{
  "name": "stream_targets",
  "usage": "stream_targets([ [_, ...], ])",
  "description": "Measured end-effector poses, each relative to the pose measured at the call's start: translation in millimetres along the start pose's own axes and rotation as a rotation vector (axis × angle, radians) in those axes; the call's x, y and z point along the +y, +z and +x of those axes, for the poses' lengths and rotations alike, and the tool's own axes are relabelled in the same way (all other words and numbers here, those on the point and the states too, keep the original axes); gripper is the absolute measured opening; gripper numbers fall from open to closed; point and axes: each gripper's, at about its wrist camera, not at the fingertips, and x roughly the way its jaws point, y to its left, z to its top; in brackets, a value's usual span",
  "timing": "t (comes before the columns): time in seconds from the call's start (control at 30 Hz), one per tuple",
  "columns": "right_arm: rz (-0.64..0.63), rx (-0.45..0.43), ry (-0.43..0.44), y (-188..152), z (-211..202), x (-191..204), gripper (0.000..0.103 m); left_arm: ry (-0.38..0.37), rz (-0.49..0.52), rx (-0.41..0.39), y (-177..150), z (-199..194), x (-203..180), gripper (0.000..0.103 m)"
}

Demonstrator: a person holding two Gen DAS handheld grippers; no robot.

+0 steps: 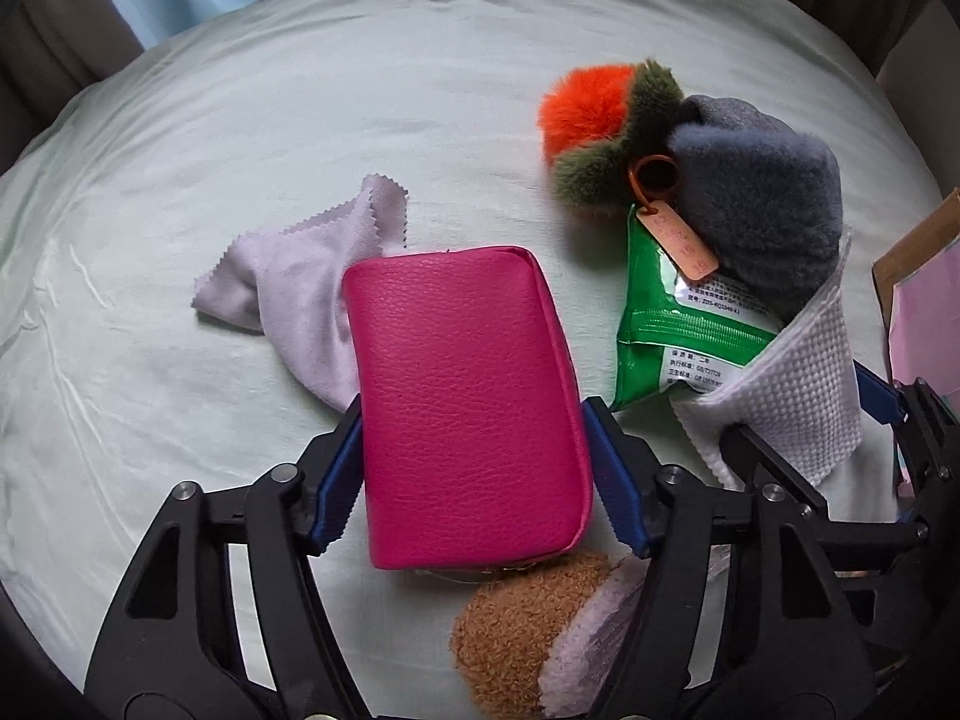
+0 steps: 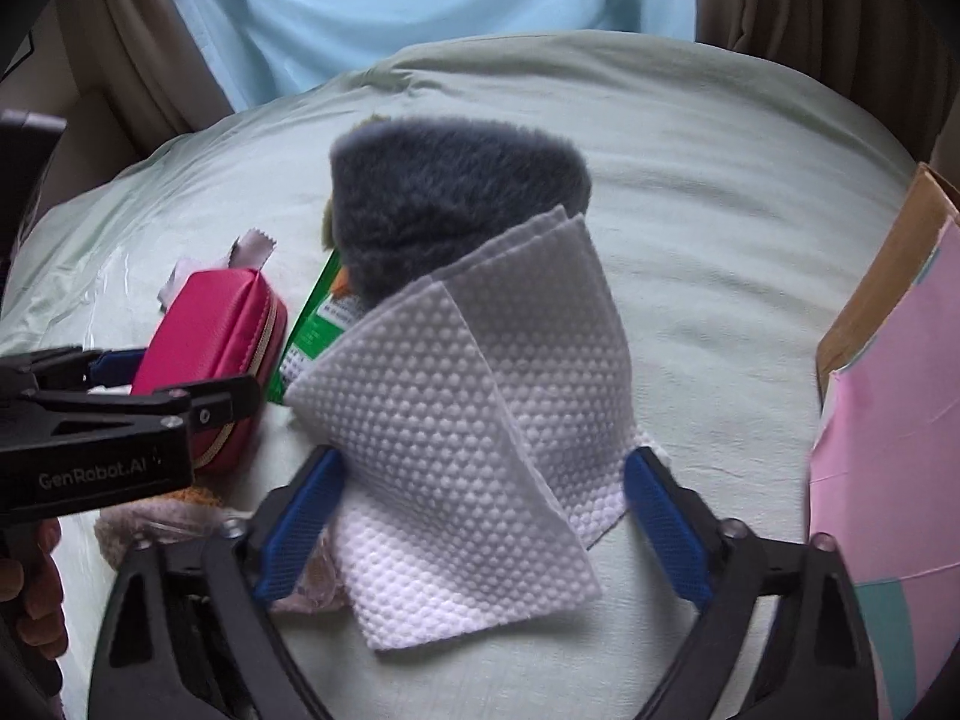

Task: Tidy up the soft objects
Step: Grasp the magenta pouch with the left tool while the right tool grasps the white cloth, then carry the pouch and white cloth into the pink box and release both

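A pink leather pouch (image 1: pixel 468 396) lies on the pale green bedsheet (image 1: pixel 240 120). My left gripper (image 1: pixel 474 468) straddles it from above, and both blue pads (image 1: pixel 339 480) touch its long sides. A white dimpled cloth (image 2: pixel 480 420) lies folded between the jaws of my right gripper (image 2: pixel 483 522); the pads flank its edges without pinching it. The cloth's far end leans on a grey fluffy item (image 2: pixel 450 192). Seen from the right wrist, the left gripper (image 2: pixel 186 378) sits over the pouch (image 2: pixel 210 330).
A lilac cloth (image 1: pixel 300 288) with zigzag edges lies left of the pouch. An orange and green pompom (image 1: pixel 594 120), a green packet (image 1: pixel 660 324) and a brown plush piece (image 1: pixel 522 630) lie around it. A brown and pink box (image 2: pixel 900 390) stands at the right. A hand (image 2: pixel 30 588) shows at lower left.
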Motion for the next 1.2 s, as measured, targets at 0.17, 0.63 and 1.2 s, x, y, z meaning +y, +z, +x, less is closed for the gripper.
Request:
stream_targets([
  [0.17,-0.016,0.006,0.004,-1.6,-1.8,6.3,0.063,0.006,0.025,-0.013,-1.8,-4.3,-6.8,0.054],
  [0.63,0.01,0.007,-0.036,-7.4,-35.8,9.5,0.023,-0.044,0.009,-0.091,-5.7,-54.1,-3.7,0.047],
  [1.2,0.106,-0.14,-0.058,26.6,-205.4,-3.6,0.017,-0.085,0.043,-0.225,2.6,-214.7,-38.5,0.047],
])
